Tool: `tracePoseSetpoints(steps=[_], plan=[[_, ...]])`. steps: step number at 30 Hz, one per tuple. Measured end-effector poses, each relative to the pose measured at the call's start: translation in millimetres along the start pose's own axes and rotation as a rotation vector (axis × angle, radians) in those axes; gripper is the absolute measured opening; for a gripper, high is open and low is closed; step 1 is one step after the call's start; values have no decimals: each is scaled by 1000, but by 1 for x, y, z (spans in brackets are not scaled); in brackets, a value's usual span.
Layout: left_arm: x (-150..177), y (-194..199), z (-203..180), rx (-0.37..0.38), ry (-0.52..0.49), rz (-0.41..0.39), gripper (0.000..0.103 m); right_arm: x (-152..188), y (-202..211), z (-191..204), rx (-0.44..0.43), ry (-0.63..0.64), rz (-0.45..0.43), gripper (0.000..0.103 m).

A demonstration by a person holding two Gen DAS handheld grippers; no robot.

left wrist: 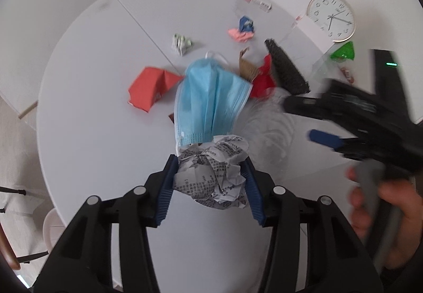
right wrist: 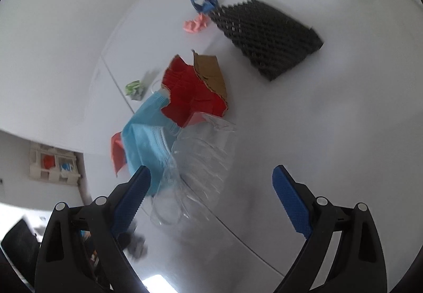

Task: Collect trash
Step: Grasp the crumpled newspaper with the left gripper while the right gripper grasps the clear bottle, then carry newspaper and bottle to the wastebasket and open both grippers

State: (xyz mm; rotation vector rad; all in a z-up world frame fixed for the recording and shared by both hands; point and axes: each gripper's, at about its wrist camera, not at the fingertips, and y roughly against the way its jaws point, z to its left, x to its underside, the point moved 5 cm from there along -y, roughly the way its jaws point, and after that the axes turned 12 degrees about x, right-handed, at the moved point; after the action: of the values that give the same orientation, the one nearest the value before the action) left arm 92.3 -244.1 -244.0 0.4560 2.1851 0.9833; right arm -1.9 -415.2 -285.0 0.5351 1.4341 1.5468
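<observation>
The left gripper (left wrist: 210, 182) pinches a crumpled newspaper ball (left wrist: 211, 174) between its fingers, angled steeply down over the bench (left wrist: 92, 108) — the pick looks made (lifting away is next). The right gripper (right wrist: 211, 197), fingers wide, hovers around a clear plastic bottle (right wrist: 193, 174) — closing on it comes next; a blue face mask (left wrist: 208, 100) lies just beyond.

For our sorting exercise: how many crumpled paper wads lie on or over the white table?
3: the newsprint wad between the left gripper pads, a green-and-white wad beyond the blue mask, a pink wad further back. Others may be hidden.
</observation>
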Motion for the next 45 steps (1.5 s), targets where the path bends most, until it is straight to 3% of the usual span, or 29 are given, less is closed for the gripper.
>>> tracePoseSetpoints(steps=[6,8,10,16,22,30,35,37,41,45], plan=[[10,32,9,-25,22,-34,48,-1,-22,16,57,23,25,93],[15,42,17,-46,40,-46,48,2,-25,17,76,46,23,87],[22,51,27,-66,67,-55,48,5,-28,16,67,64,28,75],[45,86,65,-146,151,-96,48,15,-18,2,65,100,8,72],[79,136,103,-252,251,-148,48,40,27,3,-12,159,-21,69],[126,182,138,-327,351,-192,48,93,75,77,-182,353,-27,69],[151,184,158,-334,402,-155,50,124,82,130,-259,478,1,69],[158,179,164,-344,423,-134,56,139,84,149,-275,535,12,69],[172,179,178,-338,495,-112,88,165,86,177,-302,624,43,69],[180,192,179,-354,486,-136,95,186,86,198,-316,702,65,69]])
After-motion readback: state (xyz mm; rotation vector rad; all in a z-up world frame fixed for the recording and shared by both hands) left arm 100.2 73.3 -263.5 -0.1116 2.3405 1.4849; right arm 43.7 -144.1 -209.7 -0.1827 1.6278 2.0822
